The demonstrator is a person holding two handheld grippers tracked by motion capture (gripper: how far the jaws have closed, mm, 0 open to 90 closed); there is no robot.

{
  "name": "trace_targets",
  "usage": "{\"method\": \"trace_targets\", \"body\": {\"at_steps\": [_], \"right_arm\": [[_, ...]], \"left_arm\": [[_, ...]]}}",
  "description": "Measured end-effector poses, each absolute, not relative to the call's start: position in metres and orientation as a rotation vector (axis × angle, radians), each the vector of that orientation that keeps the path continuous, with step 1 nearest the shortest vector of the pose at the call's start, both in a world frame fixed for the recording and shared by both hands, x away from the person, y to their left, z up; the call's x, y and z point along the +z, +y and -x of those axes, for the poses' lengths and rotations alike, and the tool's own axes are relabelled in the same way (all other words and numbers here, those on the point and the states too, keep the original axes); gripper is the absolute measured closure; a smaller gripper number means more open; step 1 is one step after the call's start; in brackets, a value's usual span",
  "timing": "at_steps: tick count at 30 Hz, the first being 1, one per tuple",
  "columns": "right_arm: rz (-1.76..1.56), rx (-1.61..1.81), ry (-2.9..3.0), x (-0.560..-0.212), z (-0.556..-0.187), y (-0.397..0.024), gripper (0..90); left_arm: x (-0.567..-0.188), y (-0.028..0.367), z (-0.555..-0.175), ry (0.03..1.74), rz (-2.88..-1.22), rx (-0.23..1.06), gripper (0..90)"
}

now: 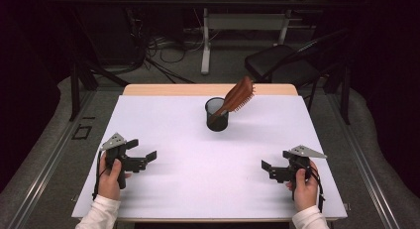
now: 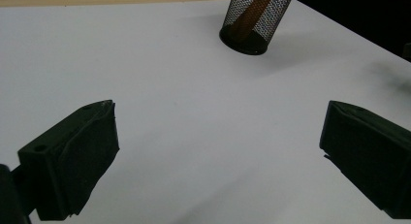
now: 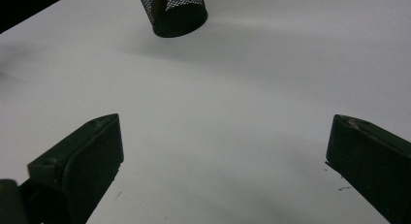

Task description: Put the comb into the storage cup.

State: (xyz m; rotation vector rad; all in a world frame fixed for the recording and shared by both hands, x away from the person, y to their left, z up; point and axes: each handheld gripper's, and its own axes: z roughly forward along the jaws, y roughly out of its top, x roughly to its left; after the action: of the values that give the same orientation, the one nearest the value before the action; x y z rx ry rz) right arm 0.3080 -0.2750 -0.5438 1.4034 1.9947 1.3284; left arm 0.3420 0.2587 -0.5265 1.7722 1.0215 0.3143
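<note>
A black mesh cup (image 1: 217, 115) stands at the far middle of the white table (image 1: 198, 159). A brown wooden hairbrush (image 1: 237, 95) leans in it, handle down, head tilted up to the right. My left gripper (image 1: 143, 152) rests low at the near left, held by a hand, jaws wide open and empty. At the near right my right gripper (image 1: 270, 169) is likewise open and empty. The left gripper view has the cup (image 2: 251, 21) far ahead with the brush handle (image 2: 249, 15) inside; its gripper (image 2: 218, 151) frames bare table. The right gripper view has the cup (image 3: 173, 13) at the top, beyond its gripper (image 3: 225, 156).
A wooden strip (image 1: 210, 89) edges the table's far side. Beyond it stand a black chair (image 1: 287, 63), a white desk leg (image 1: 205, 40) and loose cables (image 1: 153, 45) on the floor. White sleeves (image 1: 101, 214) enter from the bottom.
</note>
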Motion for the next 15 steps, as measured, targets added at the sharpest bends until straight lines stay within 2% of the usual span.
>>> {"method": "trace_targets", "body": {"at_steps": [15], "right_arm": [[-1.447, 1.342, 1.975, -0.5502, -0.3094, -0.2818, 0.0]], "left_arm": [[-0.5297, 0.2615, -0.3428, 1.033, -1.767, 0.322, 0.4]]}}
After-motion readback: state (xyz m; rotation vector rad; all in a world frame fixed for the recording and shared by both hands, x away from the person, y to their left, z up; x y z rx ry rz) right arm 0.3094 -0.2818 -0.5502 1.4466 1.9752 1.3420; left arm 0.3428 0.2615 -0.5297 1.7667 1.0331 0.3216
